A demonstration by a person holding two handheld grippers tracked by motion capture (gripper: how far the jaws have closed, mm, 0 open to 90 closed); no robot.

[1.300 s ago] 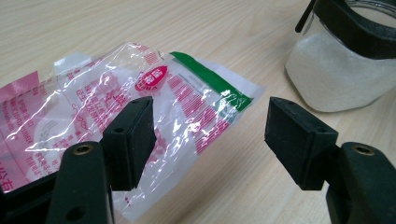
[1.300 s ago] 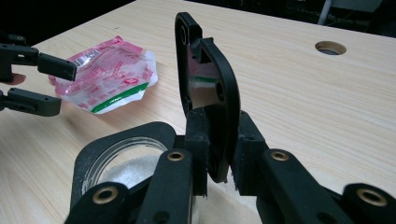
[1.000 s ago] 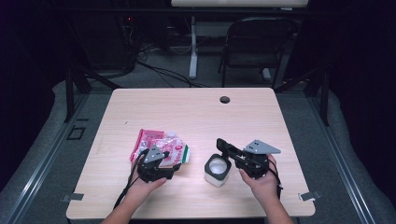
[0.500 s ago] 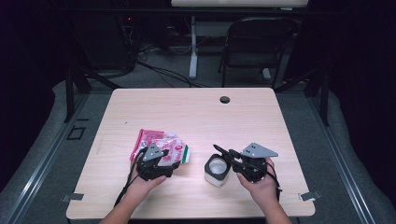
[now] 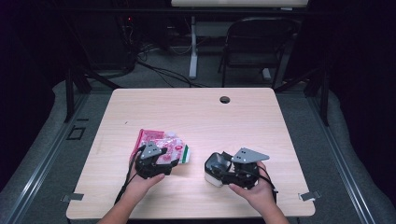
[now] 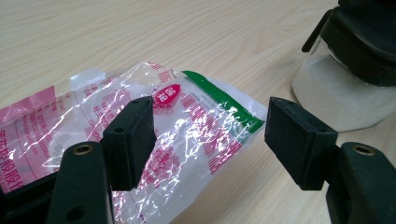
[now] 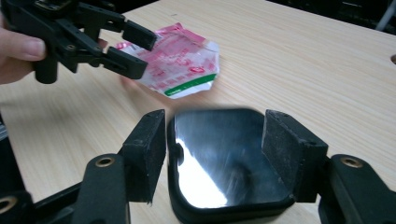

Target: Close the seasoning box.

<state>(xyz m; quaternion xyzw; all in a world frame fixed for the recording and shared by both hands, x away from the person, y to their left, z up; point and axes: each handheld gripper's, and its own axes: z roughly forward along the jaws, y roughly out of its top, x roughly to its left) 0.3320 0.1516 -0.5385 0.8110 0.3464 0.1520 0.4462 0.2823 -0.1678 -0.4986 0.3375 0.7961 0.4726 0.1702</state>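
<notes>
The right tool (image 5: 219, 164) has its jaws either side of the black lid (image 7: 224, 158) of a small clear jar (image 5: 213, 171) holding something white. In the right gripper view the pads flank the lid closely, but whether they already press on it I cannot tell. The jar stands on the table (image 5: 196, 112) directly under that tool's tips. To do this well, the jaws should close squarely on two opposite flat sides of the lid, low enough on its rim not to slip, and the tool should stay level so the jar is not tipped.

The left tool (image 5: 161, 158) is spread wide, its jaws hanging just over the near edge of a crinkled pink and clear plastic packet (image 6: 187, 126), with a green strip at the end toward the jar. The packet lies flat on the table ahead of that tool and just to the side of the jar. It should stay off the packet, or hold it down, while the lid is worked.

Since a second ago the right tool has moved in over the jar, so the lid that was open to view now sits between its jaws. The left tool and the packet have barely shifted.
</notes>
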